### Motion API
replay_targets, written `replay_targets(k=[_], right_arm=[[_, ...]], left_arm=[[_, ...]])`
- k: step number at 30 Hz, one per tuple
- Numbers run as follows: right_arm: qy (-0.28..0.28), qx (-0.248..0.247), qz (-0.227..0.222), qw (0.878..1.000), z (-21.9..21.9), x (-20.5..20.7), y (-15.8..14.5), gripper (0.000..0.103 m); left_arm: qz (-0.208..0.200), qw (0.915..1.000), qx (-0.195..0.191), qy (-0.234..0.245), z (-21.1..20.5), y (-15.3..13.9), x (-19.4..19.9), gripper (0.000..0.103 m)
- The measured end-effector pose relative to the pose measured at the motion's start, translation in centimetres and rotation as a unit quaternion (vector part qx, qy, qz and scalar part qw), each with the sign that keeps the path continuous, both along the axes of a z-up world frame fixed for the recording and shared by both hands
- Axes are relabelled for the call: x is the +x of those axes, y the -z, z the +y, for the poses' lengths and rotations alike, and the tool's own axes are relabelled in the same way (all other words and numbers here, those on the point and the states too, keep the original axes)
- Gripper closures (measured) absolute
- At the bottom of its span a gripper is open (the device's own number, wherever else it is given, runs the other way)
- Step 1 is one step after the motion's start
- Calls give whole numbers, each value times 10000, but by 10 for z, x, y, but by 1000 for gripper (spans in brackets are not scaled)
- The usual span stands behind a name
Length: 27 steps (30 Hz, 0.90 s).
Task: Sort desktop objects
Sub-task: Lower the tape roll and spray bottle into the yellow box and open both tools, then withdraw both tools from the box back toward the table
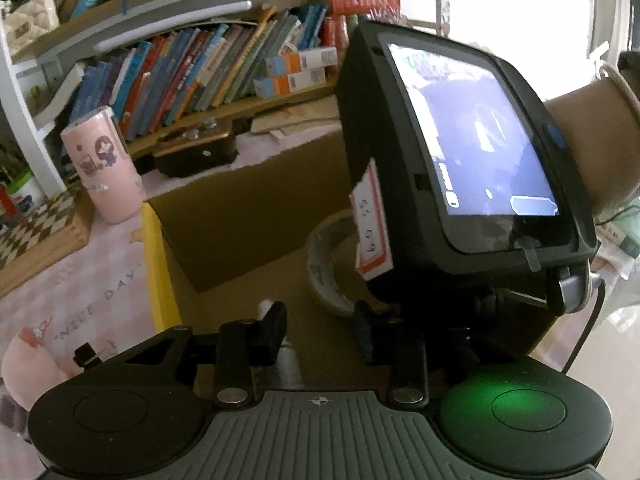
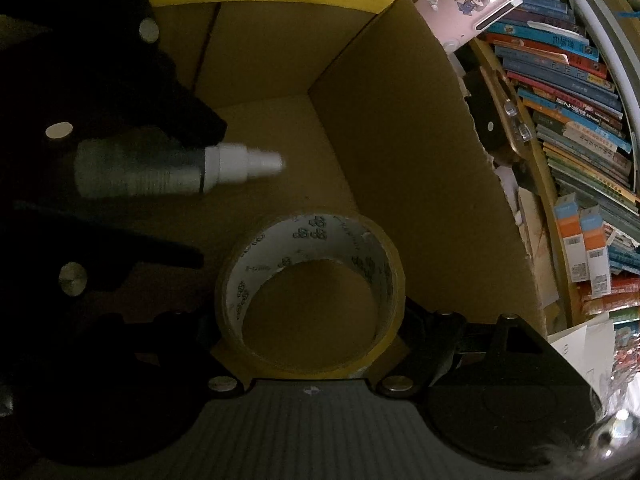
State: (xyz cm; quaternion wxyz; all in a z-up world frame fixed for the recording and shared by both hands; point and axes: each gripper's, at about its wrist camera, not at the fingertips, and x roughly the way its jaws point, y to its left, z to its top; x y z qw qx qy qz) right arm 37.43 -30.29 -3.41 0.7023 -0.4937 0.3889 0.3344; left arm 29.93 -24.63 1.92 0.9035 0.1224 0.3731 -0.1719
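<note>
The right gripper point(image 2: 308, 320) pinches a roll of brown packing tape point(image 2: 310, 300), one finger on each side of the roll, low inside a cardboard box point(image 2: 420, 184). The roll's open core faces the camera and its white inner liner carries small printed marks. From the left wrist view this gripper's black body with its lit screen point(image 1: 476, 136) fills the right half of the picture, a white label with red edging on its side.

The left gripper point(image 1: 320, 330) is also inside the box, its jaws partly spread. A small spray bottle point(image 2: 176, 170) with a white cap lies between its fingers; whether the pads press on it cannot be told.

The box has a yellow strip point(image 1: 158, 264) along its rim. Just beside it stands a pink cup point(image 1: 102, 164) with cartoon stickers, on a pink tablecloth point(image 1: 72, 292). Behind runs a shelf of books point(image 1: 192, 72).
</note>
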Motion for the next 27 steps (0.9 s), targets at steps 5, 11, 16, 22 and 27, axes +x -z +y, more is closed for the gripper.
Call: replay_targets(k=[5, 11, 16, 22, 27], right_arm=[[104, 116, -112, 9998, -2, -2, -6, 17], [338, 593, -220, 9974, -11, -7, -28, 14], [535, 953, -500, 9928, -23, -18, -49, 14], [1029, 1796, -757, 9754, -48, -37, -84, 14], [1445, 2532, -980, 9515, -70, -56, -110, 14]], left_arm=[[-305, 9994, -137, -112, 5, -11, -9, 39], [-812, 9964, -86, -209, 6, -29, -28, 17], [-1261, 9915, -135, -285, 9, -46, -43, 12], [-1593, 9854, -297, -522, 15, -63, -58, 7], [-1704, 9813, -500, -744, 25, -72, -66, 6]])
